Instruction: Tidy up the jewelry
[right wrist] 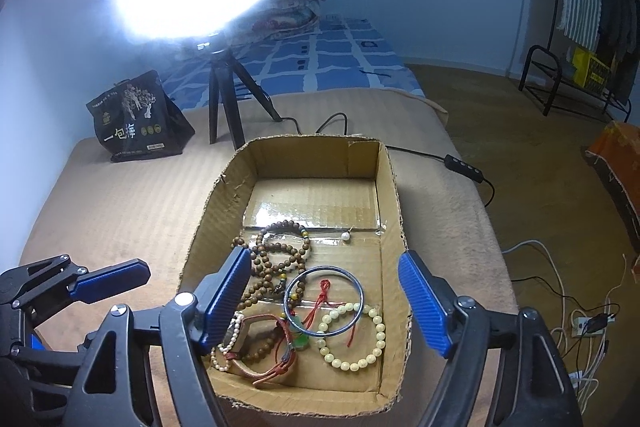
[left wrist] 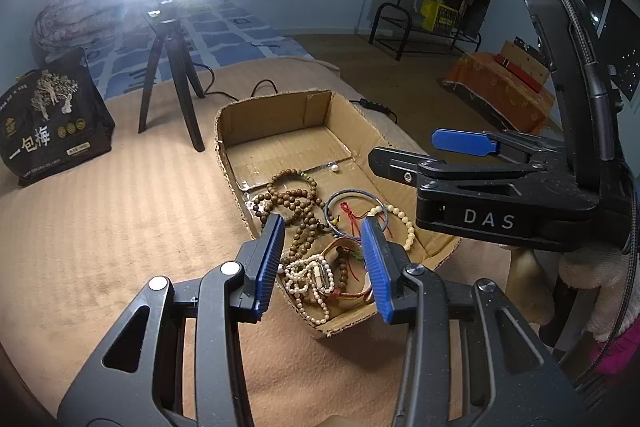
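A: What is in the shallow brown cardboard box (right wrist: pixel 394 187)?

B: A tangle at its near end: brown wooden bead strands (right wrist: pixel 276 259), a thin blue bangle (right wrist: pixel 358 311), a cream bead bracelet (right wrist: pixel 378 339), a green pendant on red cord (right wrist: pixel 299 331), small white pearl strings (left wrist: pixel 304 273). One loose pearl (right wrist: pixel 345 236) lies mid-floor.

A: And the tools?

B: The left gripper (left wrist: pixel 325 259) and right gripper (right wrist: pixel 324 301) both hover over the heap, jaws spread, empty. The box sits on the tan blanket (right wrist: pixel 120 211), near its right edge.
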